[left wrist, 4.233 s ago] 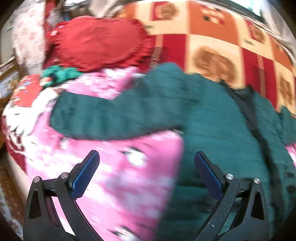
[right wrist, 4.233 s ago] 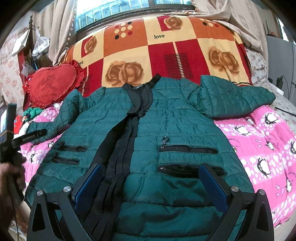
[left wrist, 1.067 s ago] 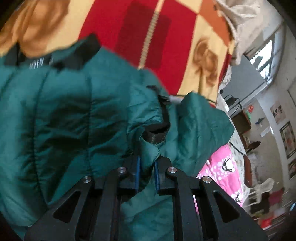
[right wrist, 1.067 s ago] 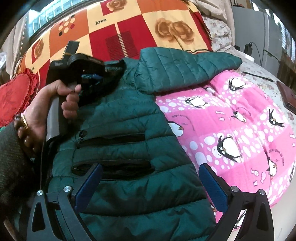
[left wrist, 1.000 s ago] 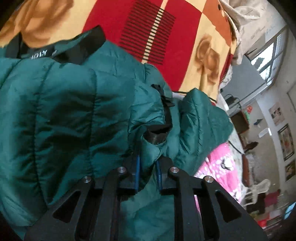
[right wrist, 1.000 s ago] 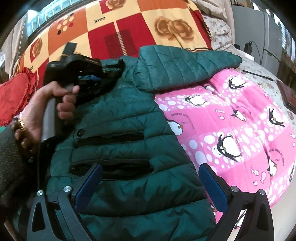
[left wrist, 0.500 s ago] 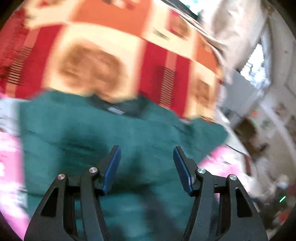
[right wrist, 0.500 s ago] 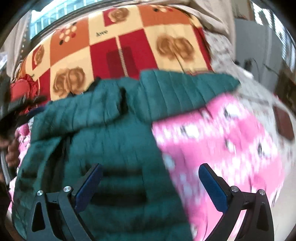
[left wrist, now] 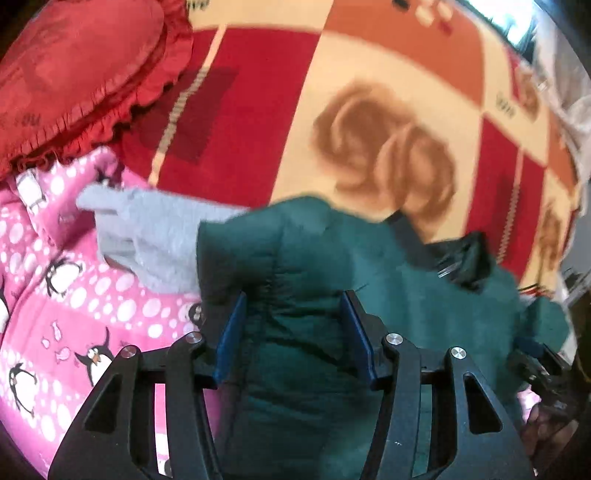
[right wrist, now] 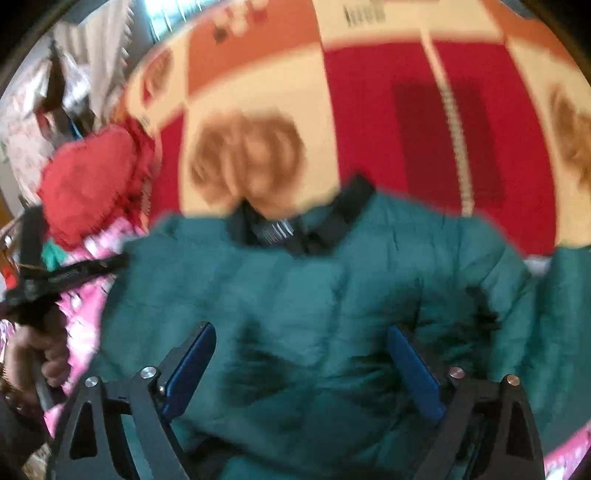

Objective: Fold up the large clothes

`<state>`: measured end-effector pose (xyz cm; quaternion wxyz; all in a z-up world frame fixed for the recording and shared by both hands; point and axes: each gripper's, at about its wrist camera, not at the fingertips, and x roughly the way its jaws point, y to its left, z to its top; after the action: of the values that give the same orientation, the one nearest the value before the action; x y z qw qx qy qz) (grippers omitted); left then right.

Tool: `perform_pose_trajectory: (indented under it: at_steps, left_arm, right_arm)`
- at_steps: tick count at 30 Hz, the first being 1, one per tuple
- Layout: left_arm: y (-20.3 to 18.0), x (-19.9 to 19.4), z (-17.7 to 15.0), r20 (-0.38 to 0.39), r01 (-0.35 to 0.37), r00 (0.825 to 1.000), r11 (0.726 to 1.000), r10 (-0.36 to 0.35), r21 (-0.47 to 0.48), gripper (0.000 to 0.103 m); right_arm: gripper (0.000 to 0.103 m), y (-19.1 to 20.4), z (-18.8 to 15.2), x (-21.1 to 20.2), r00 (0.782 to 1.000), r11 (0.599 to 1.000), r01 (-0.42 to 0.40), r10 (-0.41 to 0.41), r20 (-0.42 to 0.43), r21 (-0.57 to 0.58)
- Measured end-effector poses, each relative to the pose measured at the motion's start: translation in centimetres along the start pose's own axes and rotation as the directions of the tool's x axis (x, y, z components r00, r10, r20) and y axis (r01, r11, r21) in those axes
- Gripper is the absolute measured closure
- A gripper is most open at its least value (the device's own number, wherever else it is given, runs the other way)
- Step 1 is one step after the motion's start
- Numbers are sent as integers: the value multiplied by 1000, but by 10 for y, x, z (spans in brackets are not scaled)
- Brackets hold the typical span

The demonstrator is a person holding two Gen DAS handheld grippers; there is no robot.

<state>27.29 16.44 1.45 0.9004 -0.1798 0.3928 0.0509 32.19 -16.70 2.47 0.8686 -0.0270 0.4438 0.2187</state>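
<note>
the green quilted jacket [right wrist: 332, 314] lies on the bed, collar toward the red-and-cream blanket [left wrist: 258, 74]. left gripper [left wrist: 295, 332]: jaws half apart and just closing, jacket fabric between them, ungripped. right gripper [right wrist: 303, 369]: jaws wide, just narrowing above the jacket.

no writing can be made out. dark marks on an orange square of the patterned blanket [right wrist: 369, 14] are smeared by motion, and a pale label inside the green jacket's black collar [right wrist: 277, 230] is too blurred to read.
</note>
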Motion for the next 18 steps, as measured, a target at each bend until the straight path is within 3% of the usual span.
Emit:
perform_pose_trajectory:
  at_steps: [1, 6, 11, 15, 17, 18]
  left_arm:
    - [0, 10, -3, -16, -19, 1000, 1000, 19, 5, 51]
    - [-1, 39, -10, -56, -57, 997, 998, 58, 19, 50]
    - [7, 10, -9, -3, -28, 1000, 1000, 28, -7, 50]
    - [10, -34, -21, 48, 30, 998, 1000, -30, 6, 50]
    - [6, -30, -29, 0, 25, 1000, 999, -25, 31, 50]
    - [3, -24, -34, -24, 8, 1000, 999, -7, 45, 50]
  right_arm:
    - [21, -9, -4, 7, 999, 999, 45, -45, -9, -3]
    - [19, -27, -17, 14, 998, 998, 60, -60, 11, -27]
    - [15, -12, -13, -2, 990, 988, 139, -141, -22, -60]
    - [14, 7, -24, -51, 993, 996, 84, -81, 86, -32]
    - [9, 14, -34, -51, 997, 998, 53, -52, 59, -23]
    - [8, 16, -40, -40, 999, 999, 41, -41, 1, -22]
